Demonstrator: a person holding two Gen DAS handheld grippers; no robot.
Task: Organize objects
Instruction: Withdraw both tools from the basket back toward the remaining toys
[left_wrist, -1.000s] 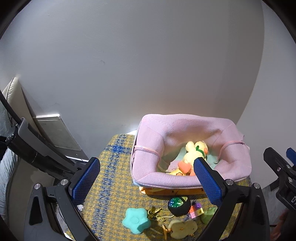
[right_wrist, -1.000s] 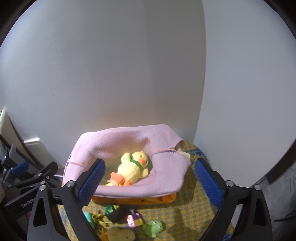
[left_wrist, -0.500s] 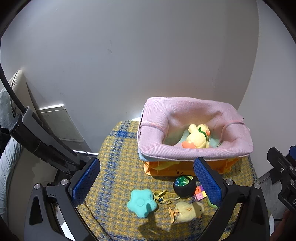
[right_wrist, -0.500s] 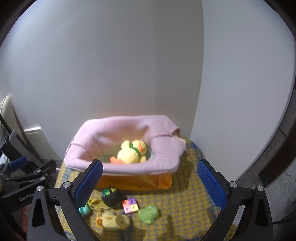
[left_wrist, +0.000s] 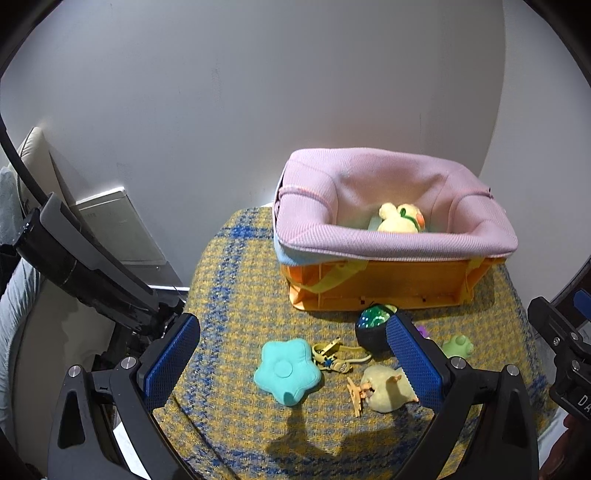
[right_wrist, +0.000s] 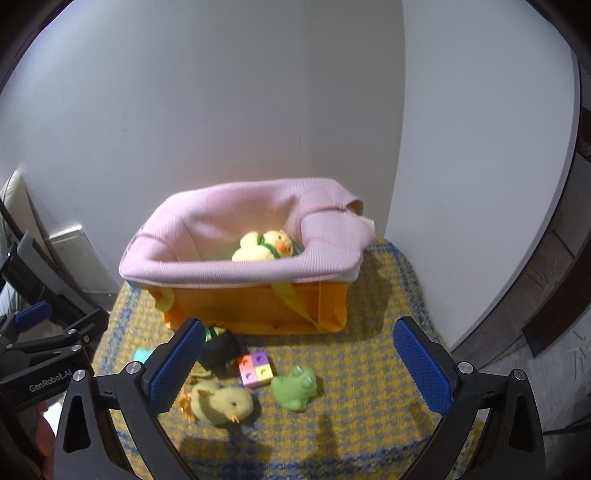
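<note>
Both grippers empty, jaws wide apart — left gripper hangs over the teal star-shaped plush; right gripper nearer the green rubber frog, just near of the pink-lined orange basket.

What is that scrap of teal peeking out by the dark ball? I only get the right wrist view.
Observer: A teal star-shaped cushion, lying flat on the checked cloth.
Operator: Anything next to it that I'm missing?
Observer: A yellow strap with a small figure on it, between the star and the dark ball.
Operator: Is the other claw carrying something?
Observer: No. The left claw is wide open with nothing in it.
</note>
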